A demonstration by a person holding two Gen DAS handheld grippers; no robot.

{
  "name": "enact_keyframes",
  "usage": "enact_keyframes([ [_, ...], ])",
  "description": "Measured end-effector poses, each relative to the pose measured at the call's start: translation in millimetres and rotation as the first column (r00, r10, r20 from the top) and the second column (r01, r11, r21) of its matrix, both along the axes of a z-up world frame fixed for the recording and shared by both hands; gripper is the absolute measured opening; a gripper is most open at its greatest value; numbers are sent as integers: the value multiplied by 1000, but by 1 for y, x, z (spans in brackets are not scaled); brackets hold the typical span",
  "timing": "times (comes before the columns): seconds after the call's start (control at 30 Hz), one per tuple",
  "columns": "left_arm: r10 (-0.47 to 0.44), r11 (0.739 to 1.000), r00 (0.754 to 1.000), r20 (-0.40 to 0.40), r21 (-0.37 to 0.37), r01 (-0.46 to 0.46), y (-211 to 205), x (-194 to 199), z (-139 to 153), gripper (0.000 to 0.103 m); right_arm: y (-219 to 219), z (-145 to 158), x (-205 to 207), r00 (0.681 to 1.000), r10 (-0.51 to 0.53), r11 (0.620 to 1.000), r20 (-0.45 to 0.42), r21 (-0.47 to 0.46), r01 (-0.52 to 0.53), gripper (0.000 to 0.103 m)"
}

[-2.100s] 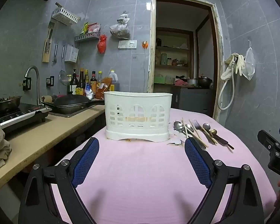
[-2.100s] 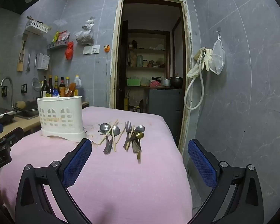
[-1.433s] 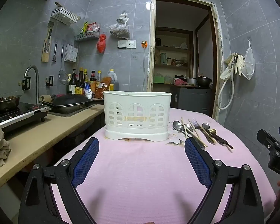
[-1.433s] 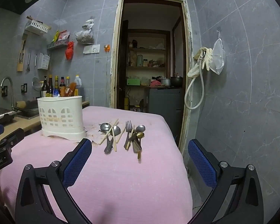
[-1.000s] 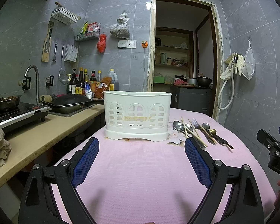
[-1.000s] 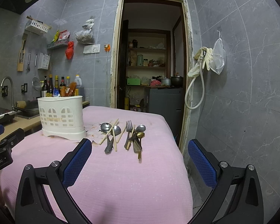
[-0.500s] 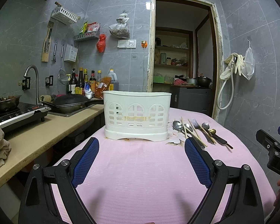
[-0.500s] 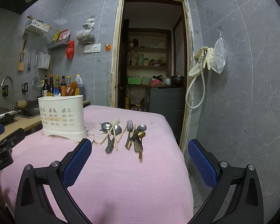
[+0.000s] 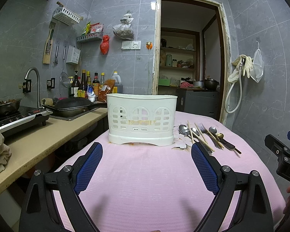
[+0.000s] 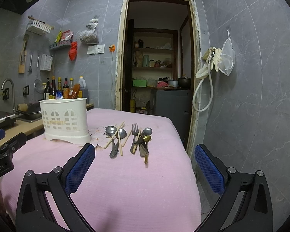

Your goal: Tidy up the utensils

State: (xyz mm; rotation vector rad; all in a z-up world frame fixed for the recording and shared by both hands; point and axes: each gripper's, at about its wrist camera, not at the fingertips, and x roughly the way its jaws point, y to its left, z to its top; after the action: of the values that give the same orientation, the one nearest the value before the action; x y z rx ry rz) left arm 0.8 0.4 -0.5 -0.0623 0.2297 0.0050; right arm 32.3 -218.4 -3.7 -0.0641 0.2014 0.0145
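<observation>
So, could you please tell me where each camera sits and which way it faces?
Left wrist: on the left gripper, facing the white caddy; both open fingers show.
Right wrist: on the right gripper, facing the utensils and doorway; open fingers show.
Shared: caddy, utensils, pink cloth, doorway.

Inside of white caddy (image 9: 142,119) hidden; overlapped utensils (image 10: 140,141) indistinct.
</observation>
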Motion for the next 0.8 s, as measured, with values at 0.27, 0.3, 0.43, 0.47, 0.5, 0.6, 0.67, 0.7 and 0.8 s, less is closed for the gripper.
enact_keyframes([
  [0.27, 0, 1000, 1000, 0, 1, 0, 0, 0, 0, 90, 0, 1, 1, 1000, 0, 1000, -2, 0, 0, 103],
  [0.3, -1, 1000, 1000, -1, 0, 1, 0, 0, 0, 90, -1, 1, 1, 1000, 0, 1000, -2, -1, 0, 103],
  [0.43, 0, 1000, 1000, -1, 2, 0, 0, 0, 0, 90, 2, -1, -2, 1000, 1, 1000, -6, 1, -1, 103],
  [0.47, 0, 1000, 1000, 0, 2, 0, 0, 0, 0, 90, 4, -2, -3, 1000, 0, 1000, -6, 1, 0, 103],
  [0.5, 0, 1000, 1000, 0, 1, 0, 0, 0, 0, 90, 6, -4, -1, 1000, 0, 1000, -6, 0, 0, 103],
  [0.6, -1, 1000, 1000, -1, 0, 1, 0, 0, 0, 90, 6, -3, -2, 1000, 1, 1000, -7, 1, -1, 103],
  [0.67, 0, 1000, 1000, -1, 1, 0, 0, 0, 0, 90, 8, -8, 2, 1000, 0, 1000, -7, 1, 0, 103],
  [0.7, 0, 1000, 1000, -1, 2, 0, 0, 0, 0, 90, 8, -8, 2, 1000, 0, 1000, -7, 0, 0, 103],
  [0.8, 0, 1000, 1000, -1, 1, 0, -5, 3, -5, 90, 7, -7, 1, 1000, 0, 1000, -8, 1, 0, 103],
])
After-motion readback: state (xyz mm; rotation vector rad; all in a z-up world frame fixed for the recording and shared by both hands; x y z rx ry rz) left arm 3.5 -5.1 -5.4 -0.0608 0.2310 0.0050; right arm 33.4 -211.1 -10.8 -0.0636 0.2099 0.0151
